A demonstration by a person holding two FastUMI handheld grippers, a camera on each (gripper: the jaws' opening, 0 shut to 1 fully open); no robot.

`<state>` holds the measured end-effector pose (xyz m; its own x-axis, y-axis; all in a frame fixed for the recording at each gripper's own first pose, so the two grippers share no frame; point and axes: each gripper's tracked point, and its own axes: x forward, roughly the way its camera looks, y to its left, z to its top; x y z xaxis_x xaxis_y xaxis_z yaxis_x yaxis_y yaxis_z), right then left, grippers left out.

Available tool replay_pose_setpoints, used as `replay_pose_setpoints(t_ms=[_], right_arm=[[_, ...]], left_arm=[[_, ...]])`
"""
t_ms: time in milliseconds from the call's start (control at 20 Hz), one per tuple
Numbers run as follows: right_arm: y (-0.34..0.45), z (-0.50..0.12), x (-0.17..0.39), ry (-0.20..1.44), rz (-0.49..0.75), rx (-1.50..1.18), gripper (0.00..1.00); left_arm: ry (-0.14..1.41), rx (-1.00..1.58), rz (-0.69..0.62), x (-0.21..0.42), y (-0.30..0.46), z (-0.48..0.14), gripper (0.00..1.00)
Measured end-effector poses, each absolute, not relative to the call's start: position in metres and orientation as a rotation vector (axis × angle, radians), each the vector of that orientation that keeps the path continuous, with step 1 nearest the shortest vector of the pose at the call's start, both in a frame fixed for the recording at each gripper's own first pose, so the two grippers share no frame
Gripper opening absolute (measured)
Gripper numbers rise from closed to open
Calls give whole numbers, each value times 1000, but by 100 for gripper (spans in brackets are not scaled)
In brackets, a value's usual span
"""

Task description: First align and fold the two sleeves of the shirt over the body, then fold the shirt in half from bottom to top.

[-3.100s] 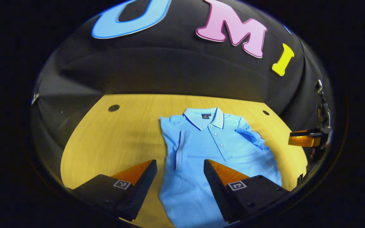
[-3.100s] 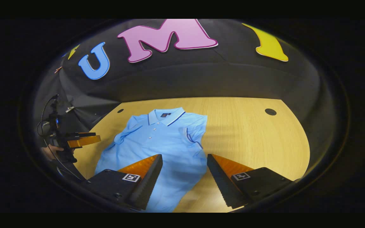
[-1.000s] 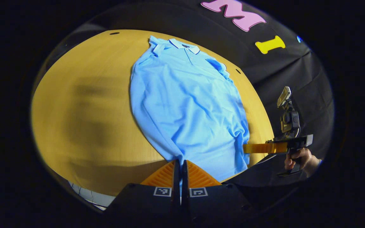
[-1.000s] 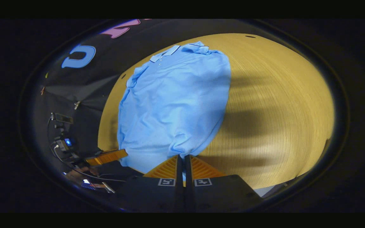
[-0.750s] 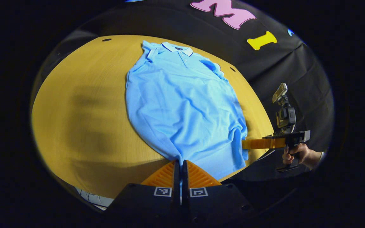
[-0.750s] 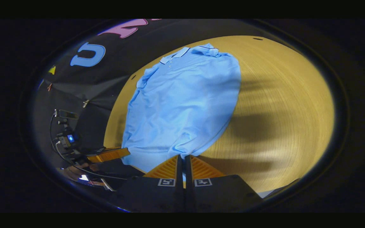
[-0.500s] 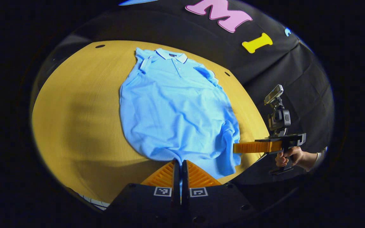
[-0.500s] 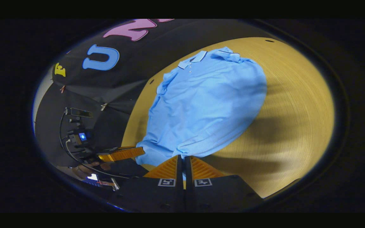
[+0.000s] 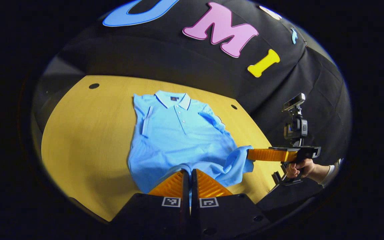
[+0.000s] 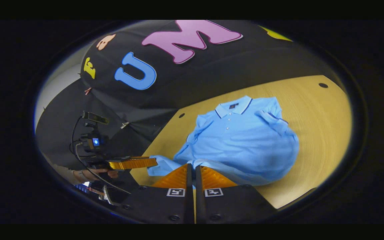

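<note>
Tools left (image 9: 190, 173) and right (image 10: 192, 168) level, each clamped on the lifted shirt (image 9: 178, 133) hem.

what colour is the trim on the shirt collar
Dark, navy-looking line edging the light blue shirt's collar; clearest in the left gripper view.

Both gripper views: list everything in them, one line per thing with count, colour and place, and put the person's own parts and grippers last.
polo shirt: one, light blue with dark-trimmed collar, lying collar-away on the table, both sleeves folded onto the body, bottom hem lifted at two corners.
table: one, yellow wood grain, under the shirt, small dark holes near its far corners.
booth wall: one, black cloth, behind the table.
left gripper: one, shut on the shirt's hem corner, at the bottom of the left gripper view.
right gripper: one, shut on the other hem corner, at the bottom of the right gripper view.
hand: one, holding the right gripper's handle, right edge of the left gripper view.
</note>
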<state>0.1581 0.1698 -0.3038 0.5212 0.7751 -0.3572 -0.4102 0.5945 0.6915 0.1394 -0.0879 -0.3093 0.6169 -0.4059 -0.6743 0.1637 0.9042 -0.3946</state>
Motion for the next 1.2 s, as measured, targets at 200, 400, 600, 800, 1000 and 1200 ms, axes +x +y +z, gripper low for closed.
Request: replay_pose_setpoints(t_ms=[200, 400, 600, 800, 1000, 1200], right_arm=[[176, -291, 218, 635, 775, 540, 12], [168, -285, 284, 566, 745, 500, 12], [145, -292, 364, 515, 665, 443, 6], [133, -323, 438, 528, 564, 390, 13], [134, -378, 469, 630, 478, 299, 0], [119, -414, 473, 693, 422, 211, 14]], left_arm=[[807, -300, -328, 200, -84, -299, 6], [730, -279, -292, 279, -74, -286, 6], [683, -249, -236, 358, -62, -286, 6], [731, -198, -155, 417, -50, -325, 6], [831, -173, -30, 440, -38, -383, 7], [879, -147, 4, 438, -30, -400, 49]])
